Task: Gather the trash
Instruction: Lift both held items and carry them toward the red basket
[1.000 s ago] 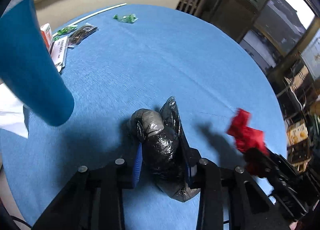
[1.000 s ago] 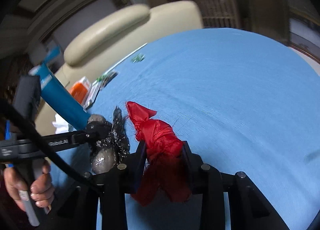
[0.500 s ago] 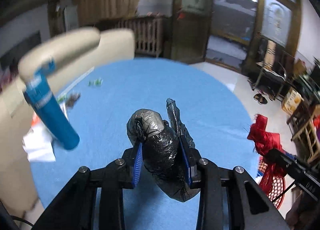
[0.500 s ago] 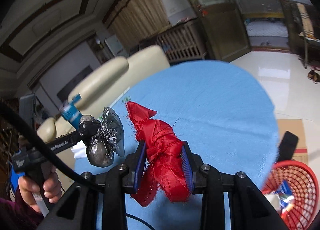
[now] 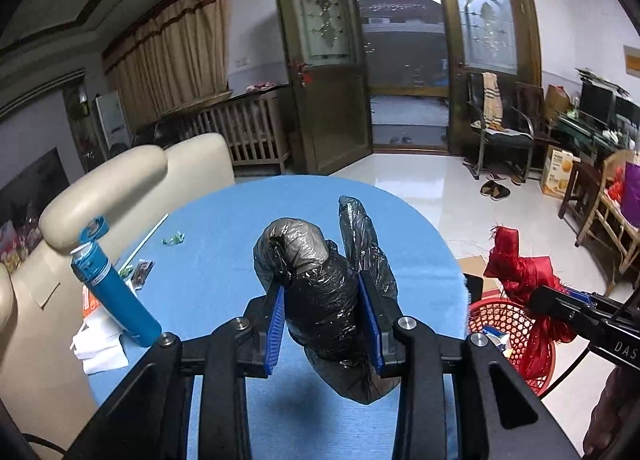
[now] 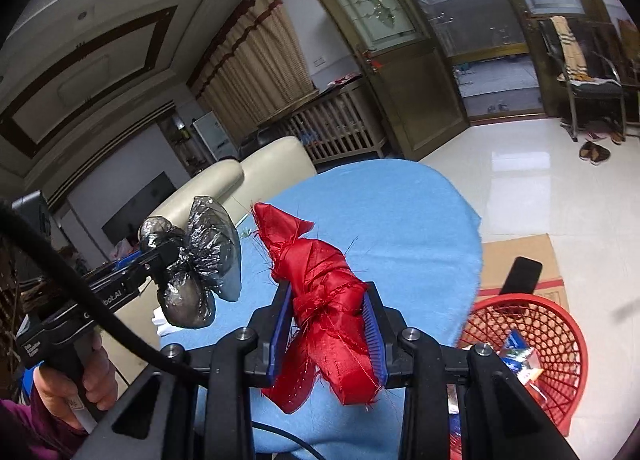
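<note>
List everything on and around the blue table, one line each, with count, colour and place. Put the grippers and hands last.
black plastic bag: 1, black, bunched, held above the table
red cloth: 1, red, bunched, held above the table
basket: 1, red, on the floor past the table's edge, wrappers inside
bottle: 1, blue, standing on the table, cap flipped open
green wrapper: 1, far side of the table
table: 1, blue cloth
left gripper: shut on black plastic bag
right gripper: shut on red cloth
hand: 1, gripping the left gripper's handle
</note>
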{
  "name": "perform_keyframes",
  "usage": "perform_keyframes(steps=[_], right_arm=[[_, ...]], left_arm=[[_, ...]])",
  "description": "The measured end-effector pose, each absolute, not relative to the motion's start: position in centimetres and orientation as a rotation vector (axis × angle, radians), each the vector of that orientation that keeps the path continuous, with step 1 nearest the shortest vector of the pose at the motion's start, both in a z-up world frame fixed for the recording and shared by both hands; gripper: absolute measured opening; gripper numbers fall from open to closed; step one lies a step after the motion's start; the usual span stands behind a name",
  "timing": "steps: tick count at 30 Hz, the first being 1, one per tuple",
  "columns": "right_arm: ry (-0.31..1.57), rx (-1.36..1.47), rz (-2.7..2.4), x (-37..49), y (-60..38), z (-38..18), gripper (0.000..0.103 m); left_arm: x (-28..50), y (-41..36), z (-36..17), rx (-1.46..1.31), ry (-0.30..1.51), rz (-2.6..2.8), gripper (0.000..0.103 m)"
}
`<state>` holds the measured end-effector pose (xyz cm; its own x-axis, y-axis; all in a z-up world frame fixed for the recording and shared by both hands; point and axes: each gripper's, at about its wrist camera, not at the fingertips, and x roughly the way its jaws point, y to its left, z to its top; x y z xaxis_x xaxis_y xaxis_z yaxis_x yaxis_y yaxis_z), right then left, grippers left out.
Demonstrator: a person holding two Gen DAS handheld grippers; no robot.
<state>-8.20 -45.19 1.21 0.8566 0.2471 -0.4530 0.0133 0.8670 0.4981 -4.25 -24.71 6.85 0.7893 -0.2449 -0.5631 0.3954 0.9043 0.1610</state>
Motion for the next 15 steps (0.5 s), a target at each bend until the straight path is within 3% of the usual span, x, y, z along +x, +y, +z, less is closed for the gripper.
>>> perform_keyframes(steps=[15], right_arm=[[0.479, 0.587, 0.065, -12.8, -50.0, 1.4, 0.036]], left_arm=[[-6.4, -29.1, 6.8, 0.367, 0.545, -0.409, 0.036]])
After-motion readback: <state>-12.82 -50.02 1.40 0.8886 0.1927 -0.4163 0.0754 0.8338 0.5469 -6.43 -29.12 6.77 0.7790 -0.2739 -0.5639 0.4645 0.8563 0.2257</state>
